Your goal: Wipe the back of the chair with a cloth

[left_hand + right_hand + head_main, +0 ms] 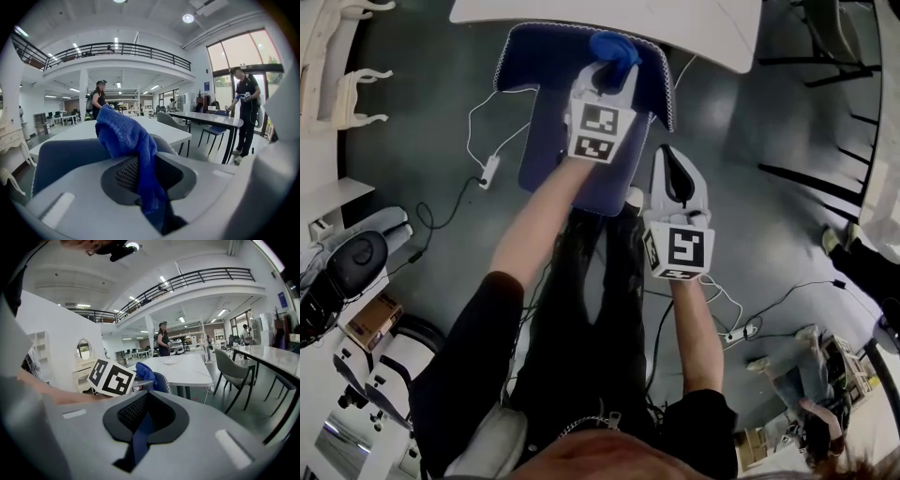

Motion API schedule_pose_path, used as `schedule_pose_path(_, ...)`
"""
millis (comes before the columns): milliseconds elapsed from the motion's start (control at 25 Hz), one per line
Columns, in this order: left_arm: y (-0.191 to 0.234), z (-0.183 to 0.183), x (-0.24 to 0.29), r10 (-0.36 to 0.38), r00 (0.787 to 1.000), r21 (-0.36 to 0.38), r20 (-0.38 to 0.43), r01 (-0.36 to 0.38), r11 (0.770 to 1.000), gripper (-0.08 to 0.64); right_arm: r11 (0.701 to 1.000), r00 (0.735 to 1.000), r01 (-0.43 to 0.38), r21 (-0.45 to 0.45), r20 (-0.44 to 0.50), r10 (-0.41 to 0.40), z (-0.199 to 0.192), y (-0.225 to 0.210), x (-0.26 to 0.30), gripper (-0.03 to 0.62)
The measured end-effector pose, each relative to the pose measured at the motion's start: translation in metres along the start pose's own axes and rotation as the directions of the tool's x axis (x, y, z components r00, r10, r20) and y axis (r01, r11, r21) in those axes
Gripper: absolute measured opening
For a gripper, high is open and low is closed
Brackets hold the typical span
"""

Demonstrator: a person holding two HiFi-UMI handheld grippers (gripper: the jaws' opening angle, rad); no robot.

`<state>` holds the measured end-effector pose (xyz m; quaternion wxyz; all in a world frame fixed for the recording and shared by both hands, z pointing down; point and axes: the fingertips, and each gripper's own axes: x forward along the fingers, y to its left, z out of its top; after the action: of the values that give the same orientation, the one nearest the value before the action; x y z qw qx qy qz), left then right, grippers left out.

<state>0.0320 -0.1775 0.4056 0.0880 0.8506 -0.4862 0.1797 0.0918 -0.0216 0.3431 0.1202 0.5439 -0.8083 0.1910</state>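
A blue upholstered chair (548,141) stands in front of me, its back (572,37) against the white table. My left gripper (614,73) is over the top of the chair back, shut on a bunched blue cloth (614,47). In the left gripper view the cloth (125,136) sticks up from between the jaws, with the chair back (65,159) just behind it. My right gripper (675,161) hangs beside the chair's right edge, its jaws together and only a thin blue strip showing in the slot. The right gripper view shows the cloth (143,369) and the chair back (162,381) to the left.
The white table (694,23) lies just beyond the chair. Cables and power strips (488,172) run over the grey floor on both sides. Dark chairs (825,103) stand at the right, white furniture (337,56) and equipment (347,272) at the left. People stand in the distance.
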Motion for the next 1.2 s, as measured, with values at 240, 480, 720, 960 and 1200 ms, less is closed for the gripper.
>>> schedule_pose_path(240, -0.022, 0.003, 0.007, -0.026, 1.0, -0.016, -0.001, 0.026, 1.0, 0.083, 0.999, 0.999, 0.035, 0.006, 0.0, -0.035, -0.003, -0.019, -0.012, 0.003)
schedule_pose_path(480, -0.046, 0.001, 0.005, -0.104, 0.995, 0.022, -0.002, 0.104, 0.994, 0.083, 0.999, 0.999, 0.047, 0.008, -0.006, -0.047, -0.006, -0.023, -0.012, 0.003)
schedule_pose_path(720, -0.02, 0.004, -0.024, -0.073, 0.996, 0.023, 0.053, 0.072, 0.997, 0.083, 1.0, 1.0, 0.022, -0.008, -0.012, -0.022, -0.013, -0.011, 0.0, 0.003)
schedule_pose_path(960, 0.068, -0.028, -0.057, 0.059, 0.998, -0.003, 0.019, -0.059, 0.998, 0.084, 1.0, 0.999, -0.027, -0.014, -0.028, 0.026, -0.018, 0.021, 0.021, 0.003)
schedule_pose_path(1200, 0.164, -0.067, -0.078, 0.236, 0.971, -0.016, -0.03, -0.236, 0.972, 0.084, 0.996, 0.996, -0.075, -0.048, -0.051, 0.072, -0.02, 0.046, 0.036, 0.003)
